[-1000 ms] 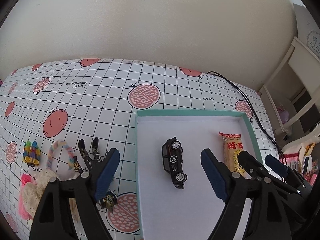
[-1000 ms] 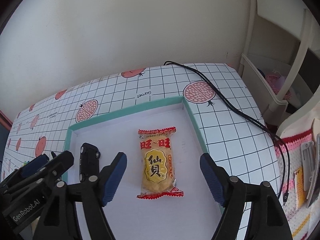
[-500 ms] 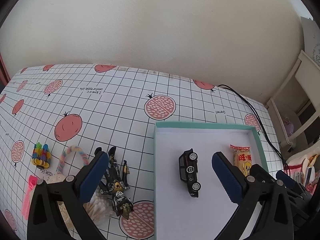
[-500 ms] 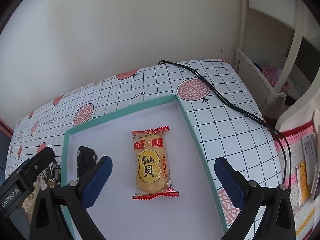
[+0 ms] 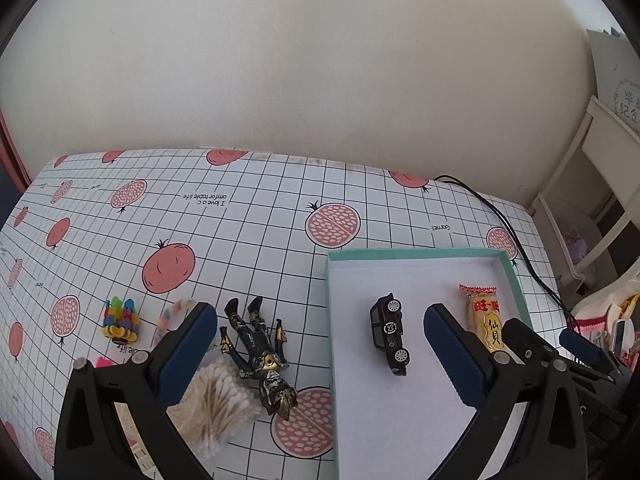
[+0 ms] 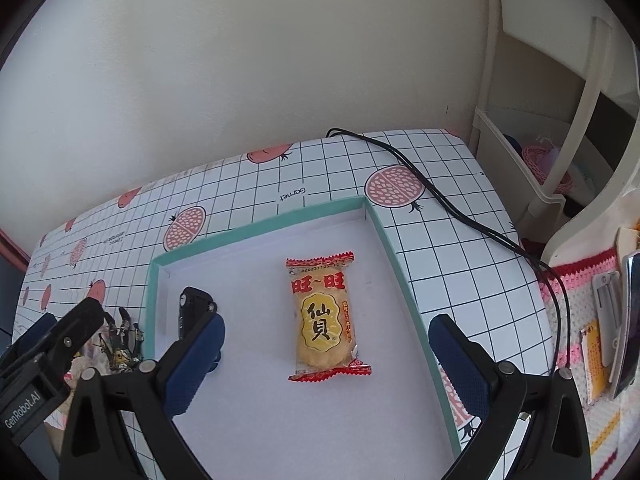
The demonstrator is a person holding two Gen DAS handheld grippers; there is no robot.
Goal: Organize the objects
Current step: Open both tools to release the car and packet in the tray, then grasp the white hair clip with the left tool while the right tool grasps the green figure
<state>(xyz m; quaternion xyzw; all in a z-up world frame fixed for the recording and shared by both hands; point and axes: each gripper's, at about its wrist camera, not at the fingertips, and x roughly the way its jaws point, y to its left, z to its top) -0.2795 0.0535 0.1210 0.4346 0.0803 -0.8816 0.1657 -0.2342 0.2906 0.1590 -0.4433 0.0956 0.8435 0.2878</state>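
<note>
Overhead, both grippers hang above the table (image 5: 256, 216), which wears a grid cloth printed with pomegranates. Left gripper (image 5: 320, 334): jaws spread wide, nothing held. Right gripper (image 6: 326, 346): jaws likewise wide apart and empty.

Teal-rimmed tray (image 5: 412, 254) with white floor sits on the right part of the table. Inside it: black toy car (image 5: 390, 334) lying toward the left side, and a rice cracker packet (image 6: 322, 316), orange-yellow with red ends, flat near the tray's middle-right. The two are apart, not touching.

Outside the tray, to its left on the cloth: black-and-gold action figure (image 5: 260, 354) lying flat; bag of cotton swabs (image 5: 216, 404) just beside it, touching its near end; pastel braided loop (image 5: 170, 316); cluster of coloured pegs (image 5: 120, 318) further left.

Black cable (image 6: 440, 200) runs across the table's far right corner.
</note>
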